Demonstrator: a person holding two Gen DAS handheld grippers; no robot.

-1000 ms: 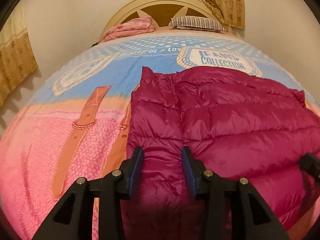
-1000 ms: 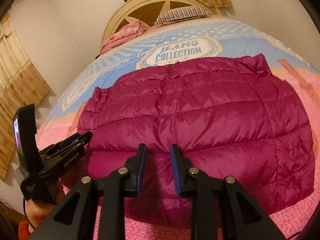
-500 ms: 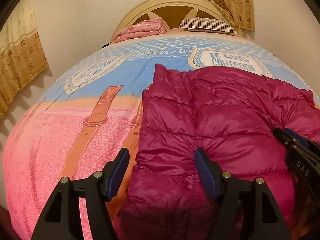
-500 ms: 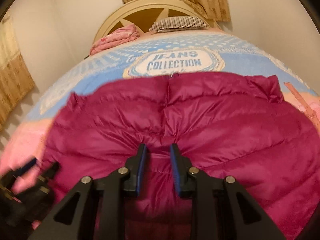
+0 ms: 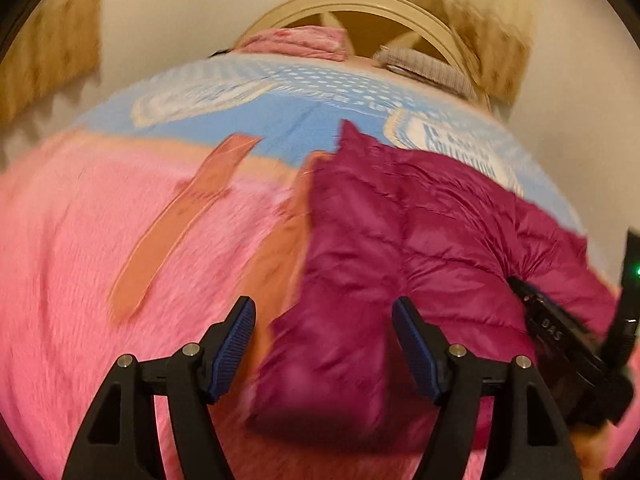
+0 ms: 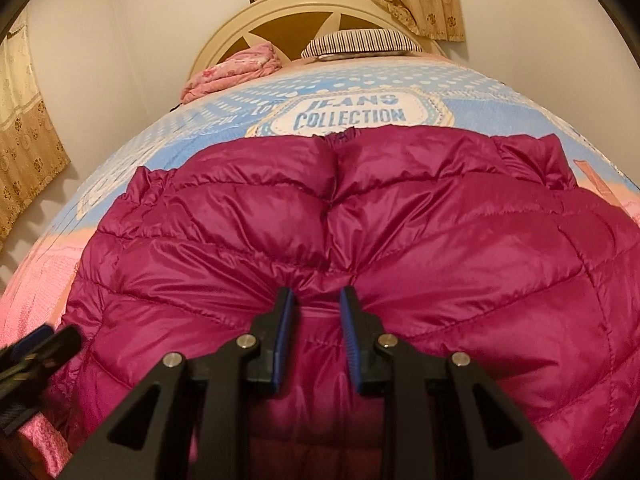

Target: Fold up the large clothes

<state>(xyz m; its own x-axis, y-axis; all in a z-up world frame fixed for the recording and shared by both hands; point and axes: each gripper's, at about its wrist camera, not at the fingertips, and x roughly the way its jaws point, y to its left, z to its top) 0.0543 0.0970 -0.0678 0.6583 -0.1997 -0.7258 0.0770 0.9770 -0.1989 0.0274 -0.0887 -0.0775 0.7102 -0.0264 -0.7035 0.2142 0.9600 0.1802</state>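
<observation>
A magenta quilted puffer jacket [image 6: 400, 240] lies folded on the bed; it also shows in the left wrist view [image 5: 400, 248]. My right gripper [image 6: 316, 300] is shut on a pinch of the jacket's near edge, and fabric bunches between its blue pads. My left gripper [image 5: 324, 316] is open, with its jaws wide apart over the jacket's left near corner and nothing held. The right gripper's body shows at the right edge of the left wrist view [image 5: 560, 332]. The left gripper's tip shows at the left edge of the right wrist view [image 6: 36, 348].
The bedspread [image 6: 200, 128] is pink near me and blue farther off, with a "JEANS COLLECTION" print. A folded pink blanket [image 6: 236, 72] and a striped pillow [image 6: 360, 42] lie by the cream headboard [image 6: 288, 12]. Curtains hang at the left and behind.
My left gripper let go of the jacket, opened wide and shifted left, its view now blurred by motion. My right gripper stayed shut on the jacket edge and moved closer over it.
</observation>
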